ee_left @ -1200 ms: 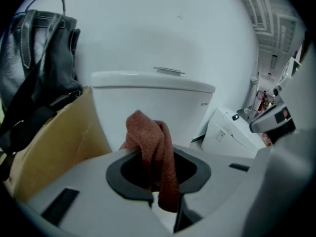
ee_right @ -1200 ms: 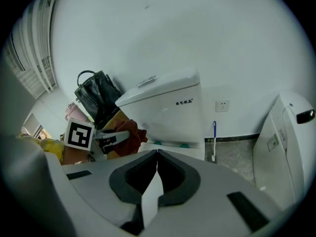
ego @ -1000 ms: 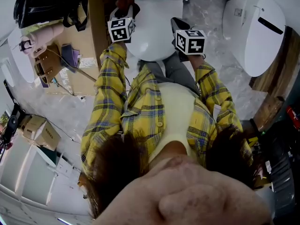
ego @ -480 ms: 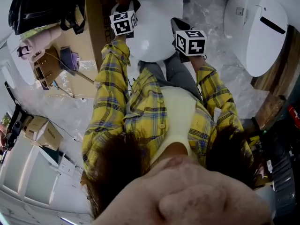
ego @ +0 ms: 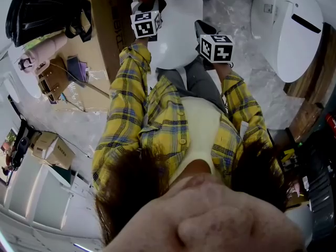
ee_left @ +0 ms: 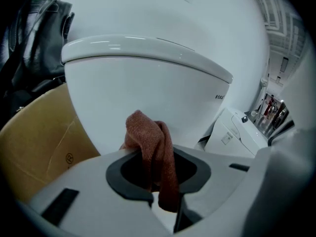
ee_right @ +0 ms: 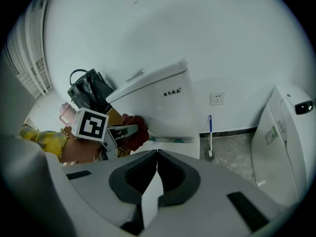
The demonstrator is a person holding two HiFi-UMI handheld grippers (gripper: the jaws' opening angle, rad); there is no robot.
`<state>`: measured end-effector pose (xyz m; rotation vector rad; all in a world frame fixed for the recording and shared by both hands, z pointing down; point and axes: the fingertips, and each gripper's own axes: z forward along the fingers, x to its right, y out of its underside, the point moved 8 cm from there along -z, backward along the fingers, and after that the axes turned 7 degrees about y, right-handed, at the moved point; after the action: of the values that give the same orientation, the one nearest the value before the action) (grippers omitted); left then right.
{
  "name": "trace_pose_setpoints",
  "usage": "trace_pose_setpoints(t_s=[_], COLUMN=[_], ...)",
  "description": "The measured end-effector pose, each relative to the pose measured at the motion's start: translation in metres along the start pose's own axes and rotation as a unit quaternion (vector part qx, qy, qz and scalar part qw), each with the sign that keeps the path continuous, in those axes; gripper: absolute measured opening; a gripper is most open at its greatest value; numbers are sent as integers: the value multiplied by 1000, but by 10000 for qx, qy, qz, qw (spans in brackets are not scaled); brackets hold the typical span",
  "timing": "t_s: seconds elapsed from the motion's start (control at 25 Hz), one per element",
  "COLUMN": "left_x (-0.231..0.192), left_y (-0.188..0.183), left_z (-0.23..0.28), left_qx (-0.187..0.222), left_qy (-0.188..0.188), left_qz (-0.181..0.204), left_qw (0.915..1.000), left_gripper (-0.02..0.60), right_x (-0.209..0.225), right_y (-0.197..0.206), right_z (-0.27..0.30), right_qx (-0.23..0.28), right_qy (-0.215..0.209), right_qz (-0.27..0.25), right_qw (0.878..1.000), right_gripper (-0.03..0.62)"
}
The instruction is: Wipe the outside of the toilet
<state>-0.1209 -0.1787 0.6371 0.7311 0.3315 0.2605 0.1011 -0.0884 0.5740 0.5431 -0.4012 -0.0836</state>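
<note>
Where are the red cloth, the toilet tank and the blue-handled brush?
red cloth point(ee_left: 150, 147): left gripper view, its folded middle.
toilet tank point(ee_right: 163, 107): right gripper view, its labelled wall.
blue-handled brush point(ee_right: 209, 127): right gripper view, its handle.

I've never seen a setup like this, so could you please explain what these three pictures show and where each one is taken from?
There is no robot here: a person in a yellow plaid shirt holds a two-jaw gripper in each hand. The head view looks steeply down over them at a white toilet. The other two views come from cameras riding on the grippers. The left gripper is shut on a reddish cloth, close to the toilet's tank. The right gripper is shut and empty, facing the tank.
</note>
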Motion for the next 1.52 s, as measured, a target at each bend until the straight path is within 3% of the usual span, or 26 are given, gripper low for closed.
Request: trace_pose_setpoints(t_s=[0.64,1.24,1.52], left_x=[72,137,148], left_y=[2,4,-2], left_z=[40,67,53], left_qx=[-318,-722,-578], left_qy=[947,1881,2051], left_qz=[404,1150,1306], left_qw=[9942,9727,9683], left_gripper=[97,97,97], right_x=[15,37,36], right_y=[15,25,24], right_z=[0,-13,-22], right_qx=[-55,-17,112], right_qy=[102,347,393], right_qz=[279,682,742], right_qw=[9995,9971,9964], right_gripper=[26,26,26])
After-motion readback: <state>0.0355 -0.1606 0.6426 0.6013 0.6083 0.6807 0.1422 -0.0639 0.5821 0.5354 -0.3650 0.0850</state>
